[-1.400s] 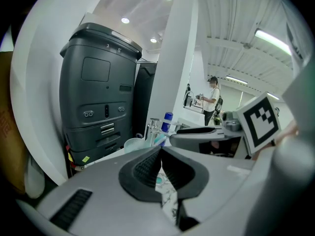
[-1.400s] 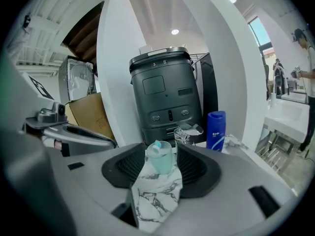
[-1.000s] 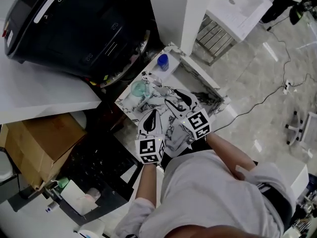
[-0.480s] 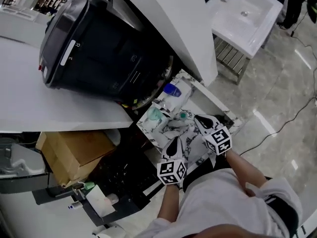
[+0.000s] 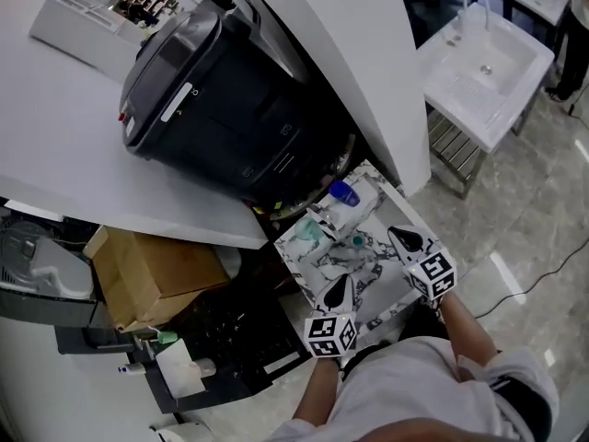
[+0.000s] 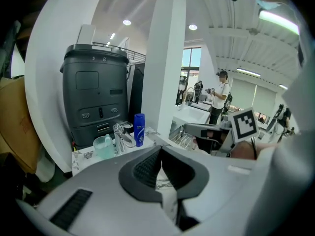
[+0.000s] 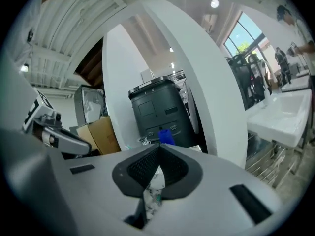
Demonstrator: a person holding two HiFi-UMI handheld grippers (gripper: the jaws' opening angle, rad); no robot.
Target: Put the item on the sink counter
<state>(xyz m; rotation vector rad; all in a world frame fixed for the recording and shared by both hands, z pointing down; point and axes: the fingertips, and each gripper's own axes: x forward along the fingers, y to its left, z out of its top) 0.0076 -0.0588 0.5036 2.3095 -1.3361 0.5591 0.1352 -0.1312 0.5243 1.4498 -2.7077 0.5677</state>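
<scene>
The marble-patterned sink counter [image 5: 379, 293] holds a blue bottle [image 5: 343, 194], a chrome tap [image 5: 322, 216], a teal cup [image 5: 308, 234] and a small teal item [image 5: 357, 241] lying near its middle. My left gripper [image 5: 344, 282] hovers over the counter's near edge, its jaws shut with nothing between them [image 6: 160, 149]. My right gripper [image 5: 398, 234] is over the counter's right side. Its jaws have just been closing and now meet, empty [image 7: 159, 147]. The bottle [image 6: 139, 129] and cup [image 6: 104, 146] stand well beyond both grippers.
A big black machine [image 5: 230, 118] sits on the white table behind the counter, with a white pillar [image 5: 359, 53] beside it. A cardboard box [image 5: 152, 274] lies lower left. A white basin [image 5: 483, 67] on a rack stands at the right. People stand far off.
Both grippers have drawn back from over the counter toward its near edge. The small teal item now lies uncovered on the counter. The head view has swung, showing more of the black machine.
</scene>
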